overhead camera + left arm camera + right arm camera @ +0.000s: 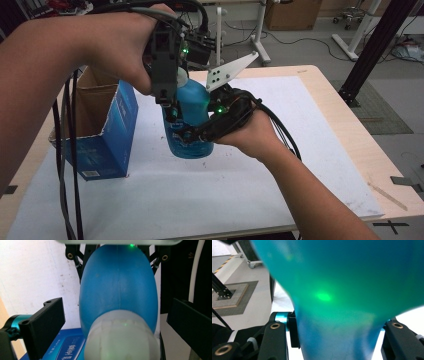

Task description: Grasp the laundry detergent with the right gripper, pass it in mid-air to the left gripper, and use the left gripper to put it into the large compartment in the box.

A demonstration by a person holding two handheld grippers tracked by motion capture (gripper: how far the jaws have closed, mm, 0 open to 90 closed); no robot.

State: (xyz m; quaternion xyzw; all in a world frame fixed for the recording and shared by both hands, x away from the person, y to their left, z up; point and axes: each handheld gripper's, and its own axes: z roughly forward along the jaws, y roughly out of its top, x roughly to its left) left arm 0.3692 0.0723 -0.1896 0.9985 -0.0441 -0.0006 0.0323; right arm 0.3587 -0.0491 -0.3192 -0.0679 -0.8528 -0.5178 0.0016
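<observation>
I see the right gripper (pixel 192 135) clamped on the blue bottle (pixel 192 107); the left gripper (pixel 167 102) (jaws apart) straddles its cap (pixel 122 340).

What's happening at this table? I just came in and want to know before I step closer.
A person works on a blue bottle with a gripper in each hand. The right gripper is clamped on the bottle's body from the side, holding it over the white mat. The left gripper comes down from above with its jaws open on either side of the white cap, not yet pressing on it. An open blue-sided cardboard box stands to the left.
</observation>
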